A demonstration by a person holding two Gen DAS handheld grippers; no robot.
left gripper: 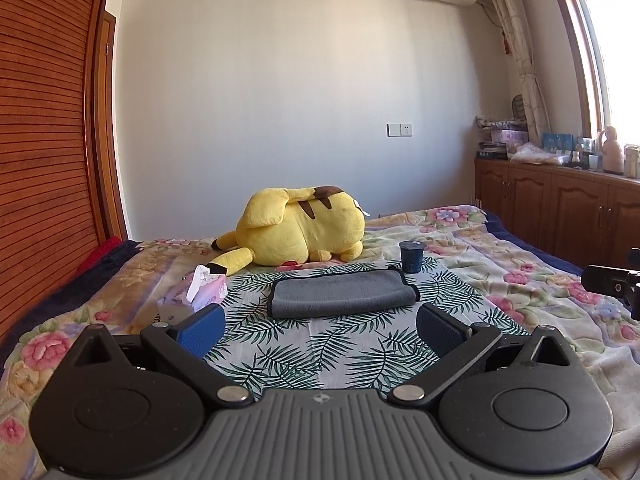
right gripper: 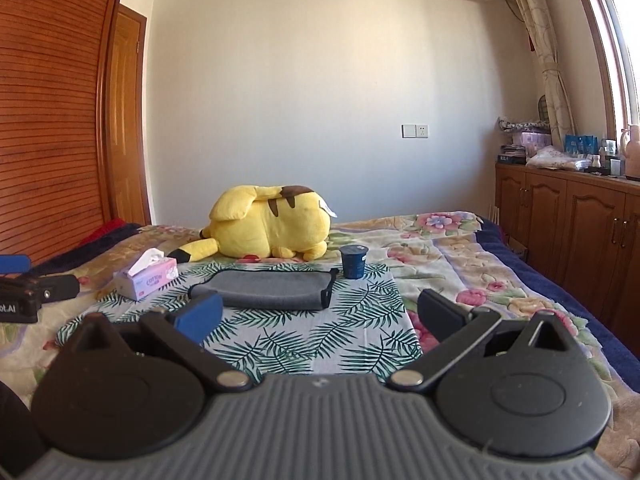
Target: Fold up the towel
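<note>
A grey towel [left gripper: 342, 293] with a dark hem lies folded flat on a leaf-print cloth [left gripper: 320, 344] on the bed. It also shows in the right wrist view [right gripper: 272, 290]. My left gripper [left gripper: 320, 330] is open and empty, held just short of the towel's near edge. My right gripper [right gripper: 320, 320] is open and empty, a little nearer than the towel and to its right. The right gripper's body shows at the right edge of the left wrist view [left gripper: 616, 280]. The left gripper shows at the left edge of the right wrist view [right gripper: 24, 288].
A yellow plush toy [left gripper: 298, 226] lies behind the towel. A dark blue cup [left gripper: 412, 256] stands at the towel's far right corner. A pink tissue box [left gripper: 196, 294] sits left of the towel. Wooden cabinets [left gripper: 560, 212] line the right wall; a slatted wardrobe [left gripper: 44, 140] stands left.
</note>
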